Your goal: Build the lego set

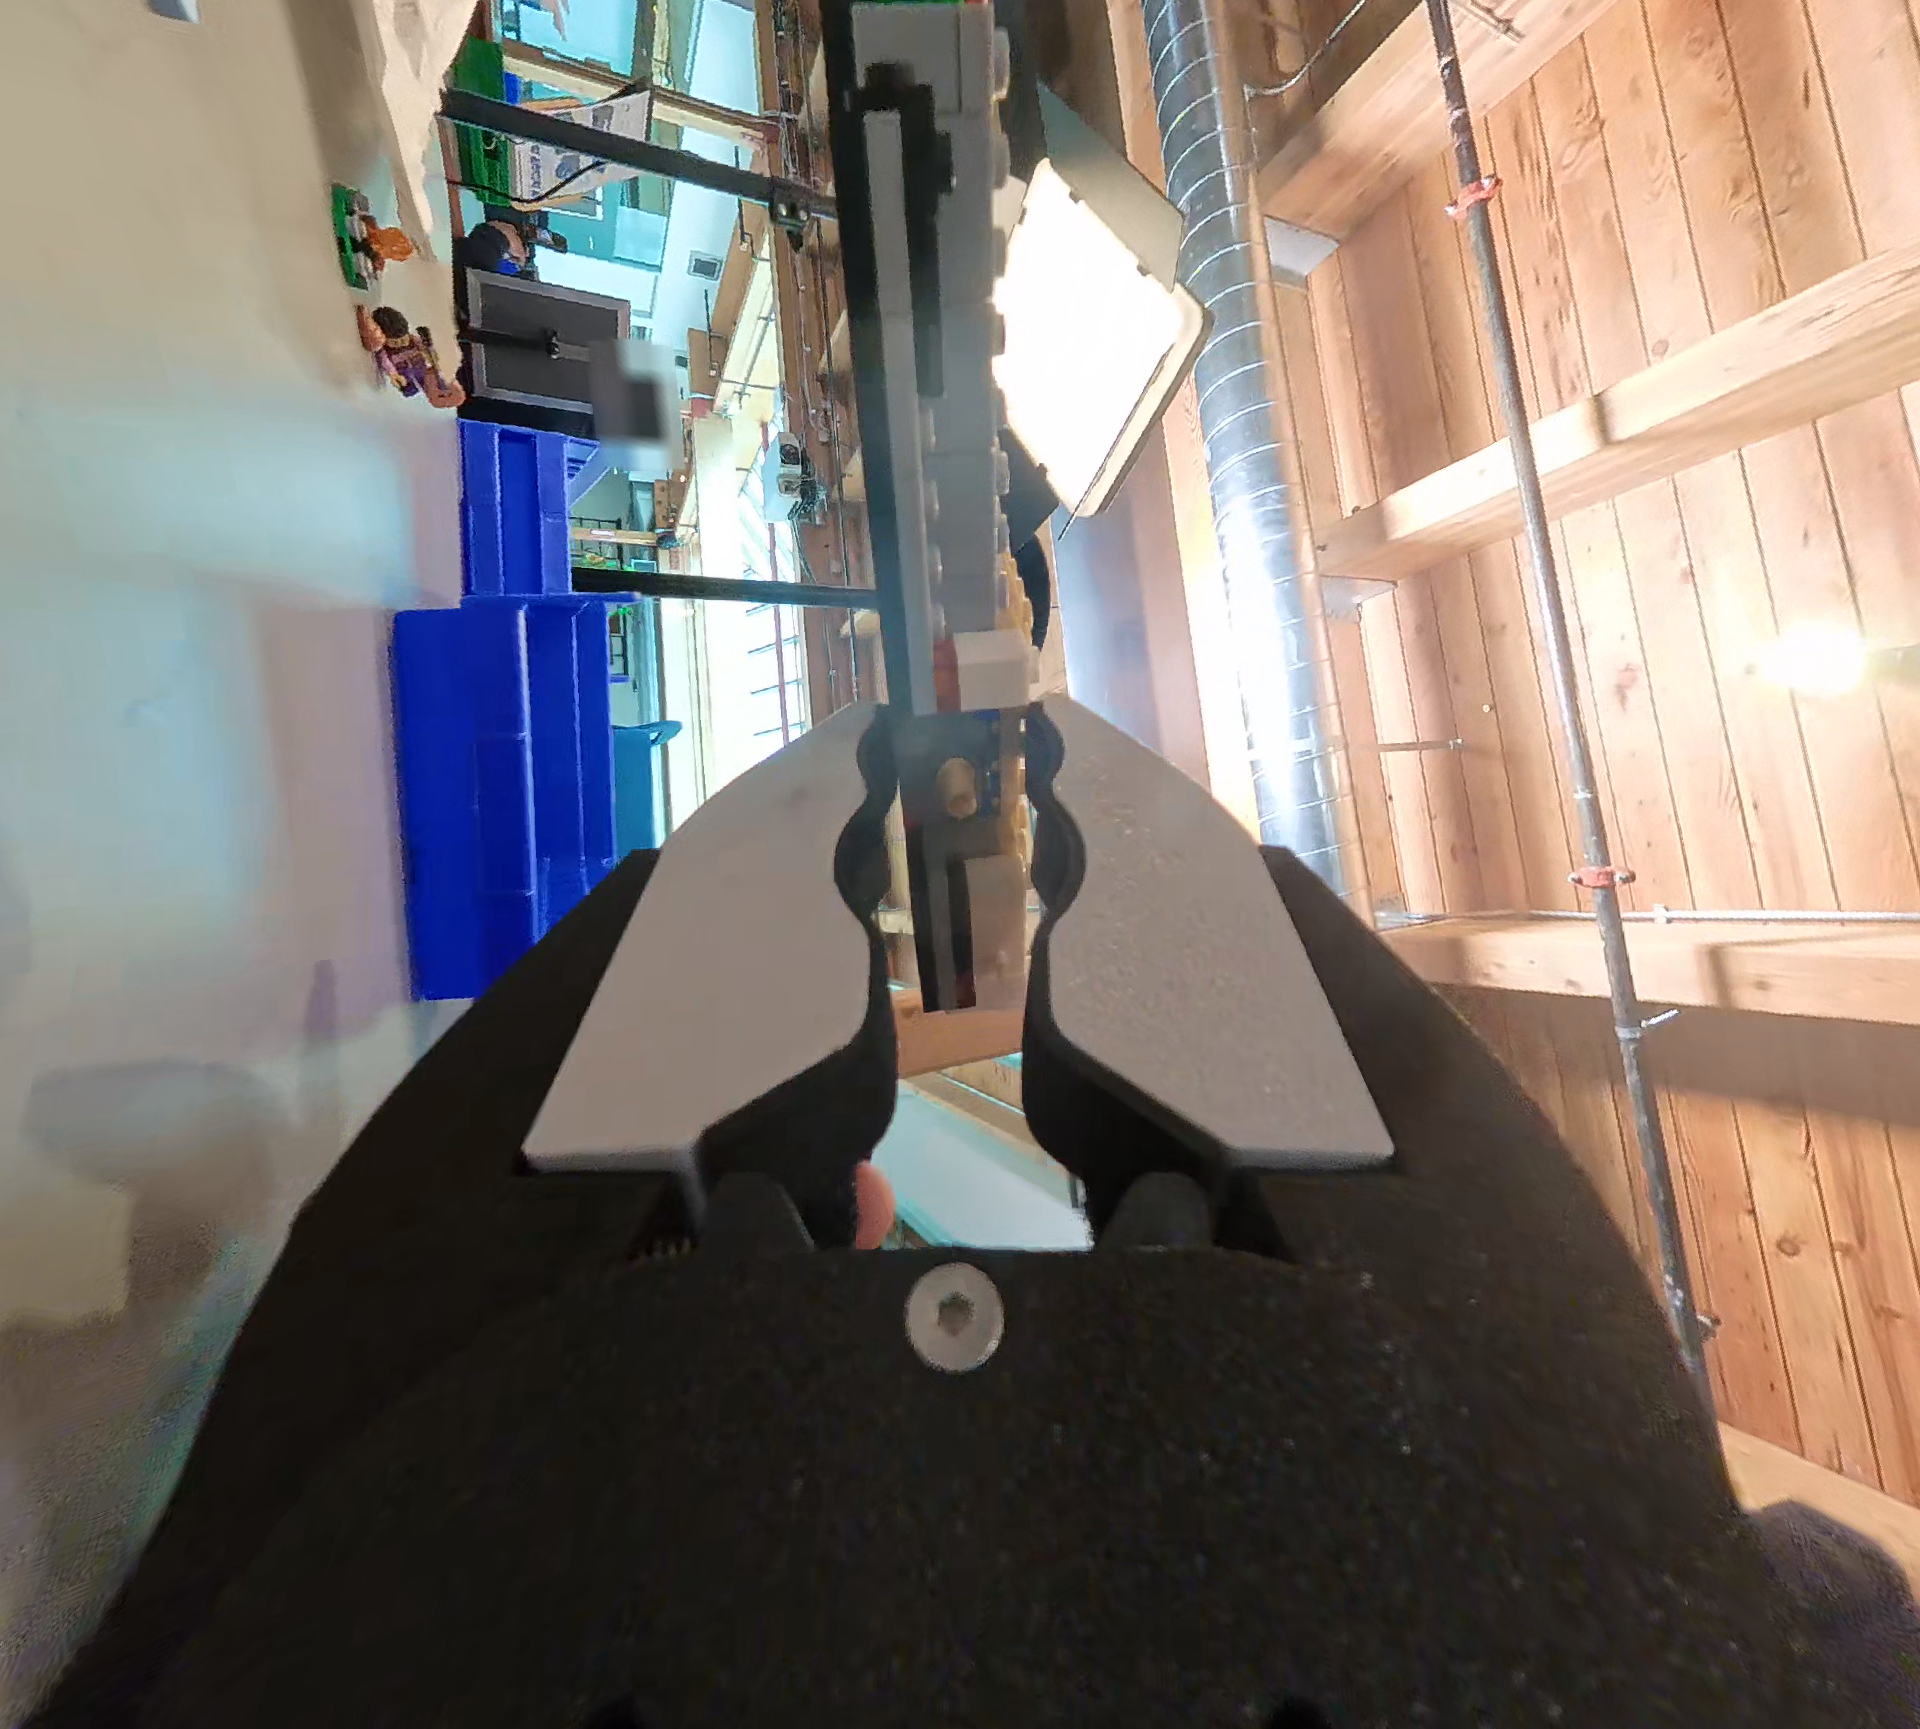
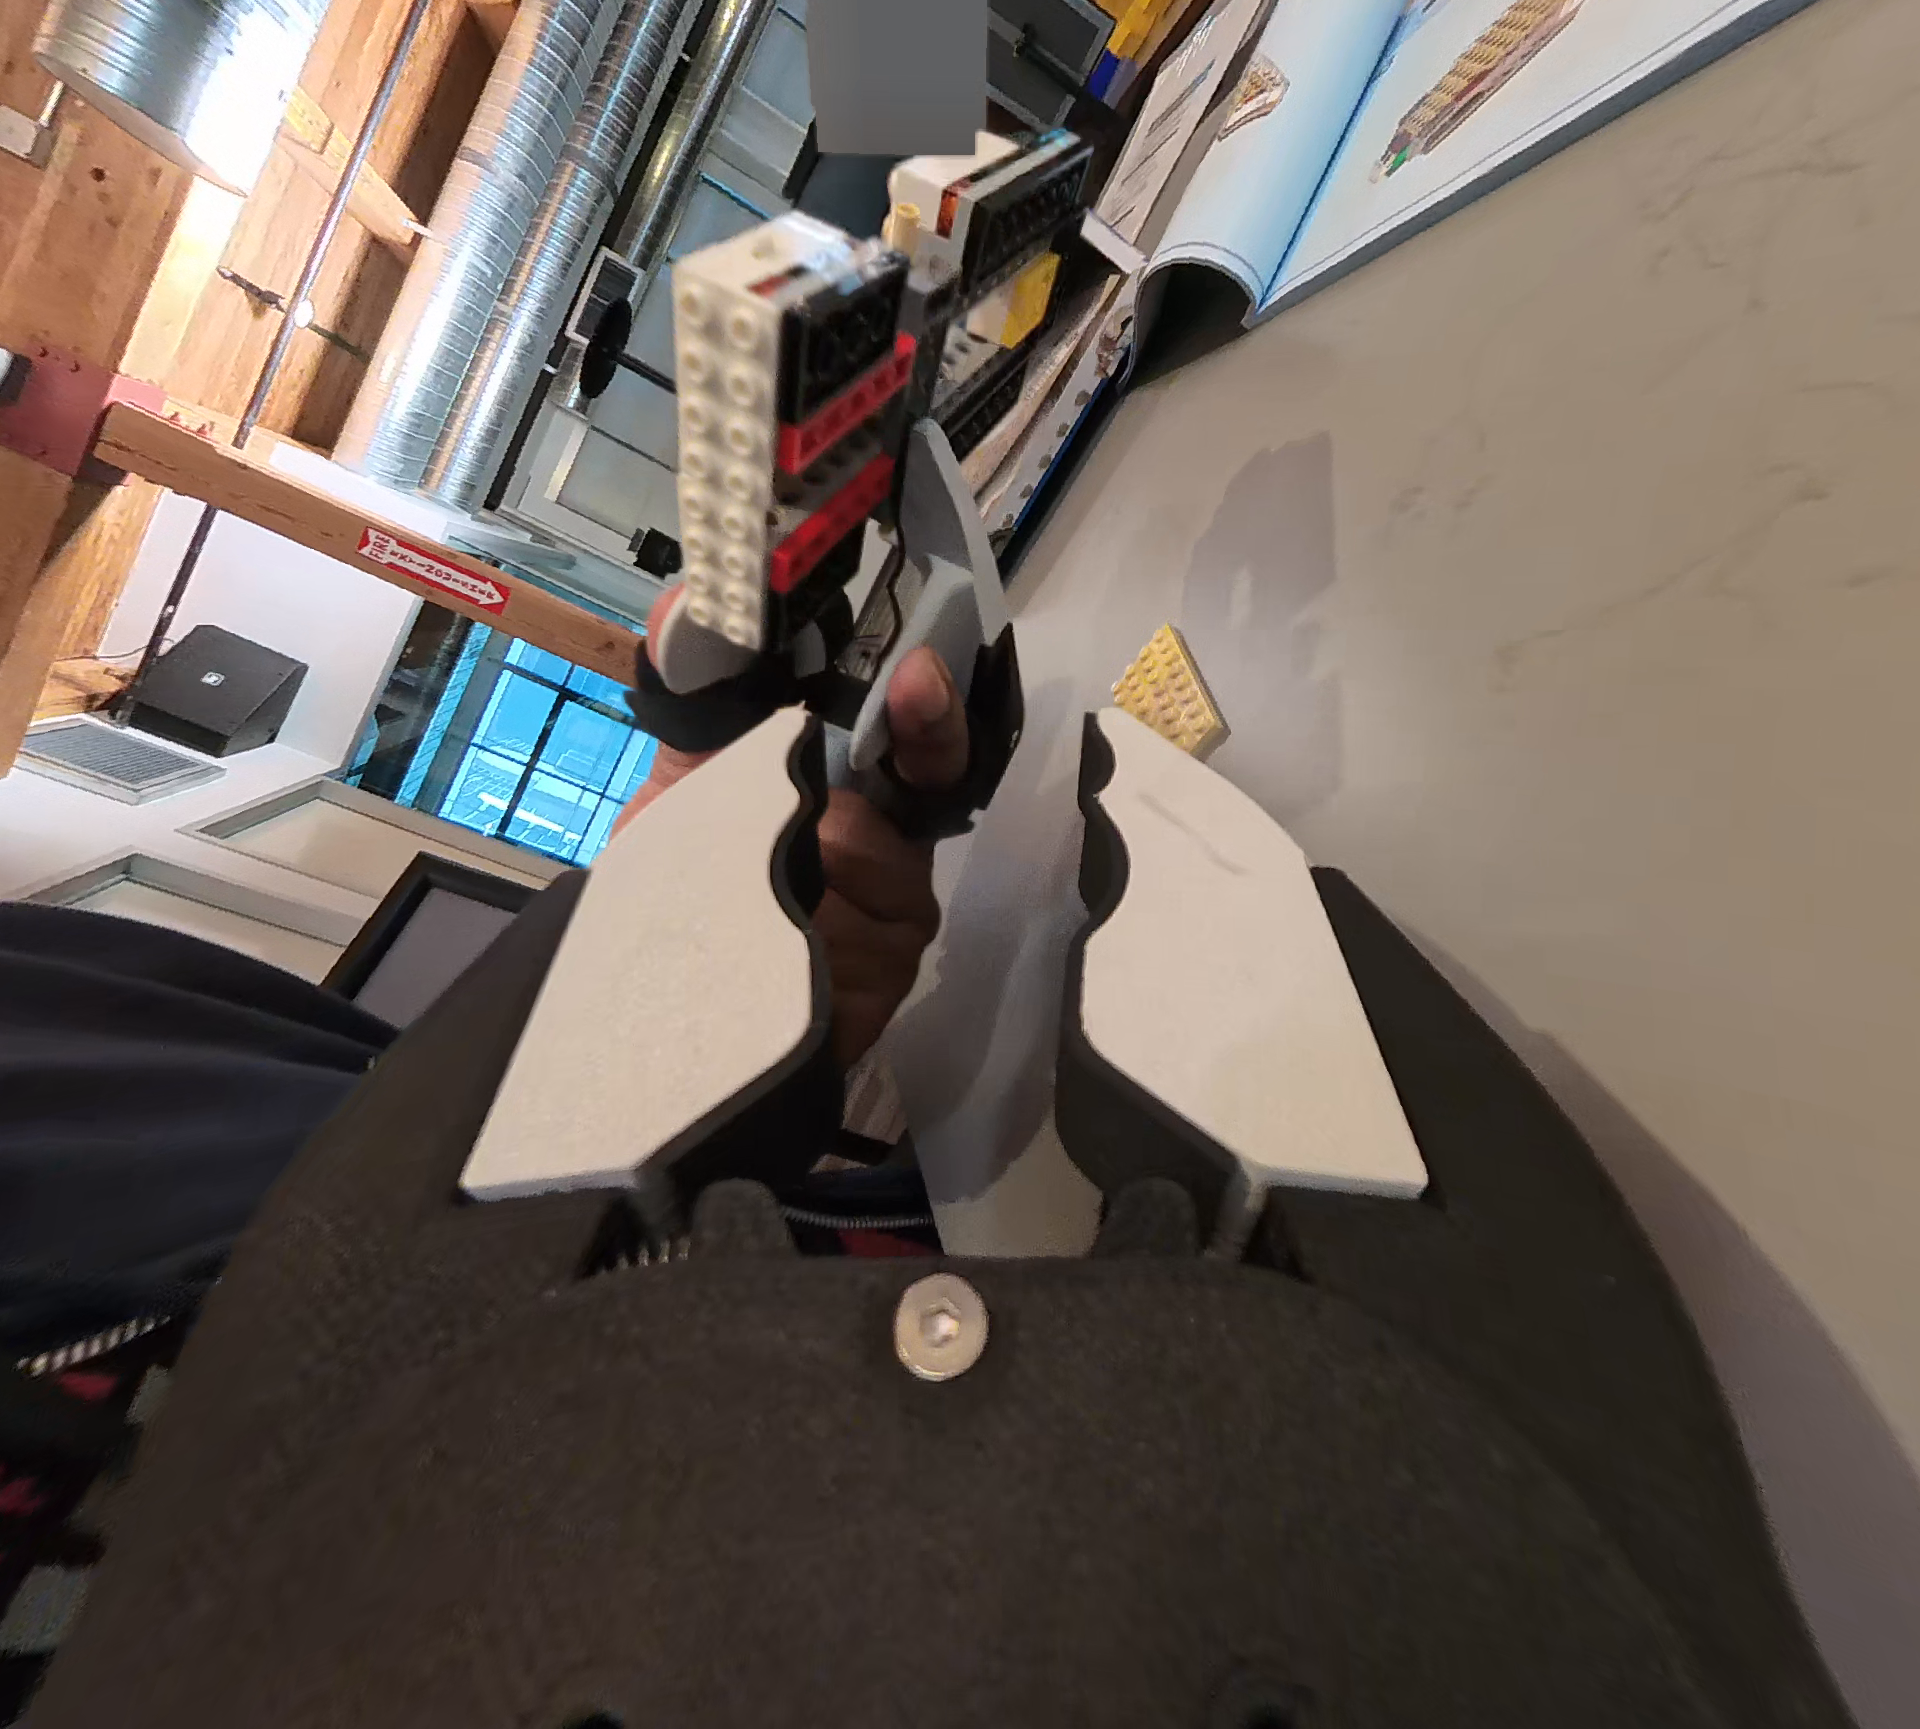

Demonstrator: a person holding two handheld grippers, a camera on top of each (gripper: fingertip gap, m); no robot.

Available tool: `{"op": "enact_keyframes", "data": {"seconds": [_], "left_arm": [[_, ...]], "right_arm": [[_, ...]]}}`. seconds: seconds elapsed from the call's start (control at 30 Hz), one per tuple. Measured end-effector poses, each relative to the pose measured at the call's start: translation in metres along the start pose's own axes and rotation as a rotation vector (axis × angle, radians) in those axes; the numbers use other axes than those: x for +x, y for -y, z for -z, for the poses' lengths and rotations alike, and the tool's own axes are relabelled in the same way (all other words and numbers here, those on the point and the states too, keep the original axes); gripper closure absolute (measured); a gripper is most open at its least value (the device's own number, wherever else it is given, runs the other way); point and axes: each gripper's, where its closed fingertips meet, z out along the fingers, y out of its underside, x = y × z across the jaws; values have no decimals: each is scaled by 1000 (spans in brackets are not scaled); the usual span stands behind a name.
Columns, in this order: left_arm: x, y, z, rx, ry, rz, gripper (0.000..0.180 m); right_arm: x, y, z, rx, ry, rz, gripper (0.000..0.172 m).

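My left gripper (image 1: pixel 961 786) is clamped on the near end of a long brick assembly (image 1: pixel 925 349), held up in the air. Right gripper (image 2: pixel 940 775) is wide open w/ nothing between its pads. I judge it light, stiff but snaps apart easily; grip near the base plate.

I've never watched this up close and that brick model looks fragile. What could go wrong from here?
1. The left gripper clamps only the near end of the long brick model, held up off the table; the far end could sag or snap off.
2. The right gripper is open and holds nothing, close behind the left gripper and the hand; it might bump them.
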Motion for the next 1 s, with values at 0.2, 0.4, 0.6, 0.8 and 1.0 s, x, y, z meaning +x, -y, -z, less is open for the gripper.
{"op": "enact_keyframes", "data": {"seconds": [0.2,0.4,0.6,0.8,1.0], "left_arm": [[29,-7,-11,7,-140,77,157],[43,-22,-6,-2,-239,128,157],[42,-25,-6,2,-238,115,157],[30,-28,-13,-23,-197,80,157],[-15,-22,-5,-22,102,-177,157]], "right_arm": [[-6,5,0,48,-14,53,122],[0,-4,2,25,-20,36,122],[2,-7,2,9,-1,18,122],[6,7,13,60,23,13,119],[2,17,29,103,83,-30,114]]}}
